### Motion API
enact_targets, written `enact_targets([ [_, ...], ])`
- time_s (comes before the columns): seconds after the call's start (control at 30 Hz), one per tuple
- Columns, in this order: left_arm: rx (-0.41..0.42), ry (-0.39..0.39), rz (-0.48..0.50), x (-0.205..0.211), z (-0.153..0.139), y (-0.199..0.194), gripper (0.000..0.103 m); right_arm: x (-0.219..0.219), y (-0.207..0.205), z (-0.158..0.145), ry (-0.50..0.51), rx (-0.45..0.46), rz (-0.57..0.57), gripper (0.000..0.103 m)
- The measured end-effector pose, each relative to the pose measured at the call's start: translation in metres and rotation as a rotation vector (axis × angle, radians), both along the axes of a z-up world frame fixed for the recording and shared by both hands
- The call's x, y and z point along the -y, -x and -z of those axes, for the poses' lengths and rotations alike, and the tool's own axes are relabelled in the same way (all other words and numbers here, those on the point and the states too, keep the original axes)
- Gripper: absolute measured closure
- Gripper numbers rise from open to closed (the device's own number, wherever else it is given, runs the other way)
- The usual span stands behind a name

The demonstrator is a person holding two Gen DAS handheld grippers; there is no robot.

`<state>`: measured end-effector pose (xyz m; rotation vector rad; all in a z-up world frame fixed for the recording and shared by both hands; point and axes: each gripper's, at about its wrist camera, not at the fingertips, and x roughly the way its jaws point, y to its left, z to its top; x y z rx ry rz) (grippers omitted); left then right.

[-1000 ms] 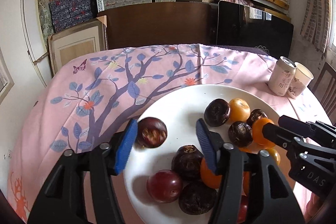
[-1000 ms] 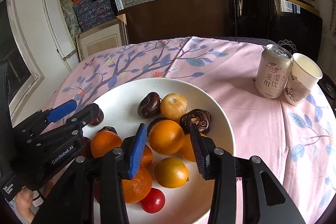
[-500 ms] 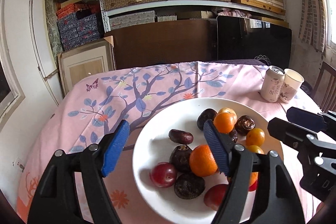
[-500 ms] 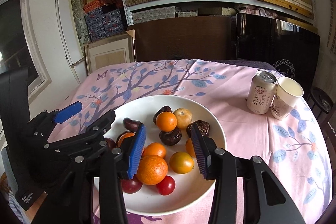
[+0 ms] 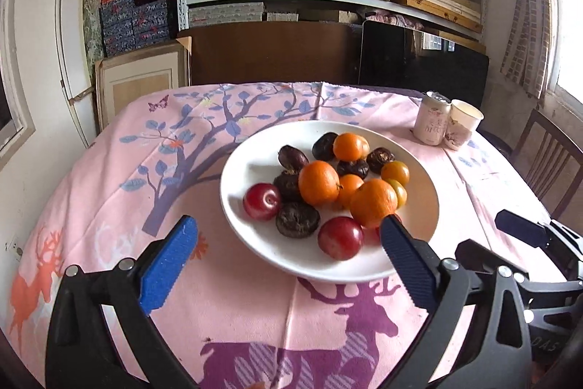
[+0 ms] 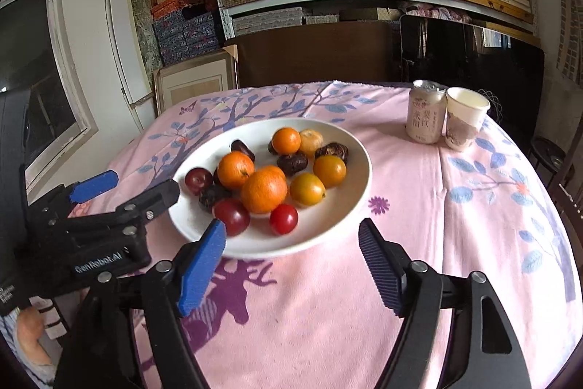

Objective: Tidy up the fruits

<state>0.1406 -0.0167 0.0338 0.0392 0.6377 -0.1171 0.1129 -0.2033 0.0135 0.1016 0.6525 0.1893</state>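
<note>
Both of your grippers hang empty above the pink tablecloth (image 5: 109,177), short of the white plate (image 5: 240,206): the left gripper (image 5: 288,265) with fingers spread wide, the right gripper (image 6: 291,265) likewise. All the fruit sits heaped on that plate, plums (image 5: 262,201) leftward, oranges (image 5: 373,203) stacked rightward. Nudge that heap carelessly and a round orange probably rolls off toward the drink can (image 6: 426,115) and paper cup (image 6: 464,121).
</note>
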Motion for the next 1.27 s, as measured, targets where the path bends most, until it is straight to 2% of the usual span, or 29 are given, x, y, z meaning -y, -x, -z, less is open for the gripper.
enact_targets([
  [0.13, 0.008, -0.045, -0.019, 0.004, 0.001, 0.008, 0.005, 0.01, 0.009, 0.013, -0.008, -0.029, 0.017, 0.008],
  [0.2, 0.018, -0.038, -0.023, 0.003, -0.001, 0.012, 0.005, 0.015, 0.009, 0.011, -0.02, -0.022, 0.035, 0.004],
  [0.33, 0.013, 0.028, -0.005, -0.005, -0.003, 0.013, 0.005, 0.022, 0.004, 0.014, -0.034, -0.071, 0.072, 0.004],
  [0.4, 0.014, 0.037, 0.0, -0.007, -0.004, 0.014, 0.005, 0.023, 0.001, 0.018, -0.031, -0.093, 0.085, 0.004],
  [0.7, 0.016, -0.045, 0.017, 0.009, -0.003, 0.02, 0.005, 0.013, 0.001, 0.023, 0.038, -0.094, 0.076, 0.004],
  [0.83, 0.026, -0.109, -0.019, 0.015, 0.001, 0.023, 0.005, 0.013, 0.001, 0.023, 0.041, -0.094, 0.078, 0.004],
  [1.27, 0.006, -0.122, -0.039, 0.014, 0.003, 0.02, 0.005, 0.014, 0.001, 0.024, 0.03, -0.102, 0.083, 0.004],
])
